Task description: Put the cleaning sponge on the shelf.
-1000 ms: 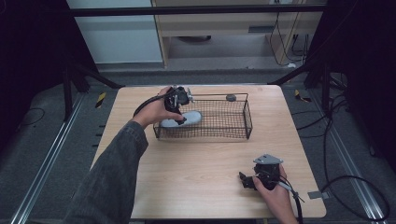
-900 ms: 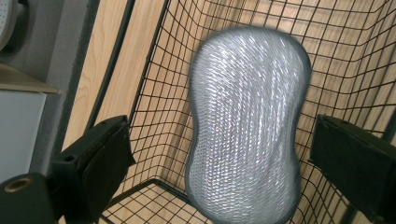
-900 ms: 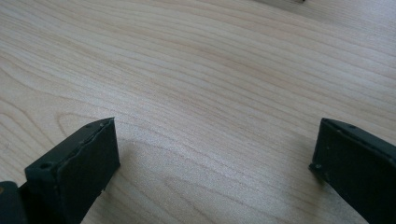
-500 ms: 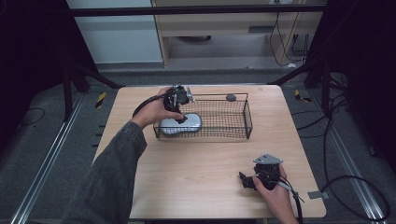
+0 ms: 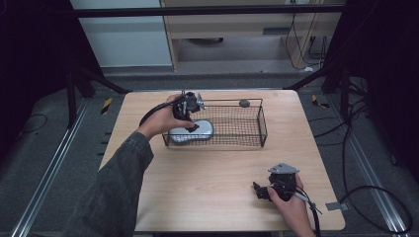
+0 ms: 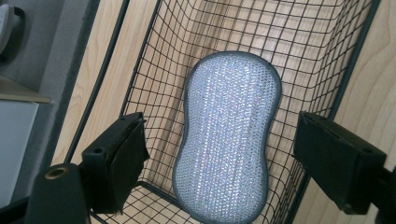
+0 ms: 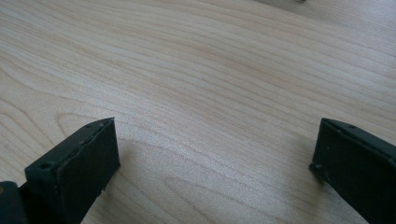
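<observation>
Nearest to the person, the right gripper (image 5: pixel 258 191) rests low on the wooden table (image 5: pixel 207 187) by its front edge, well apart from the work; in the right gripper view its jaws are spread wide with only bare wood between them. Farther away, the left gripper (image 5: pixel 191 126) hangs over the left end of the wire basket (image 5: pixel 261 123), so the left hand is clearly the nearer one. The silver-grey sponge (image 6: pixel 229 140) lies flat on the basket floor at that end, directly under and ahead of the claw. Its long axis runs along the basket, and in the left gripper view it passes straight between the two jaws. These jaws have just been closing, but here they stand one on each side of the narrow waist, not touching it. I judge the coming pinch must go across this waist. Behind the far rim lies a small dark object (image 5: pixel 244 103)
</observation>
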Demonstrator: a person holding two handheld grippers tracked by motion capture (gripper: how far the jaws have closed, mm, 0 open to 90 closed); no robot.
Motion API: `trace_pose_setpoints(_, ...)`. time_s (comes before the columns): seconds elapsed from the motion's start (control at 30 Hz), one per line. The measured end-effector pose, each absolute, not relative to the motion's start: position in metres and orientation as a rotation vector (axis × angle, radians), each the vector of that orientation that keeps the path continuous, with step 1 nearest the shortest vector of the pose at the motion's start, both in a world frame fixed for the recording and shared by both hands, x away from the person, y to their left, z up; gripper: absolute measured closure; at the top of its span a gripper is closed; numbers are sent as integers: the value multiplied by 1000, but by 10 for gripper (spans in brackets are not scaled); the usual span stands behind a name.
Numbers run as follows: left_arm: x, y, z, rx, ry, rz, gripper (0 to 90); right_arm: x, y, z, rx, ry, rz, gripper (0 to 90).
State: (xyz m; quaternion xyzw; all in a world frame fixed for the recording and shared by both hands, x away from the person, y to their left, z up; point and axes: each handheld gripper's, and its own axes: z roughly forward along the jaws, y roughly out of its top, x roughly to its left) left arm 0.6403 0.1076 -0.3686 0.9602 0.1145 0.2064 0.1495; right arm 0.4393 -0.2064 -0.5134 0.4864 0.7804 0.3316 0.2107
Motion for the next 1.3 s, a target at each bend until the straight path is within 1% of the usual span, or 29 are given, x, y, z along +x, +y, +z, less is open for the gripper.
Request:
trace_pose_setpoints(0.17, 634, 107, -366, 2757, 321, 573, 147, 439, -206, -513, 1351, 2170, 921, 7)
trace_pose_setpoints(0.47, 620, 104, -360, 2718, 322, 582, 110, 439, -206, -513, 1352, 2169, 922, 7)
trace_pose_setpoints(0.6, 612, 101, -357, 2693, 326, 581, 107, 439, -206, -513, 1352, 2169, 922, 7)
trace_pose_setpoints(0.73, 604, 98, -353, 2683, 341, 585, 97, 439, -206, -513, 1353, 2169, 922, 7)
trace_pose_setpoints(1.03, 588, 93, -351, 2639, 411, 566, 34, 439, -206, -513, 1353, 2169, 922, 7)
trace_pose_setpoints(1.3, 575, 90, -354, 2612, 429, 531, 36, 439, -206, -513, 1353, 2169, 922, 7)
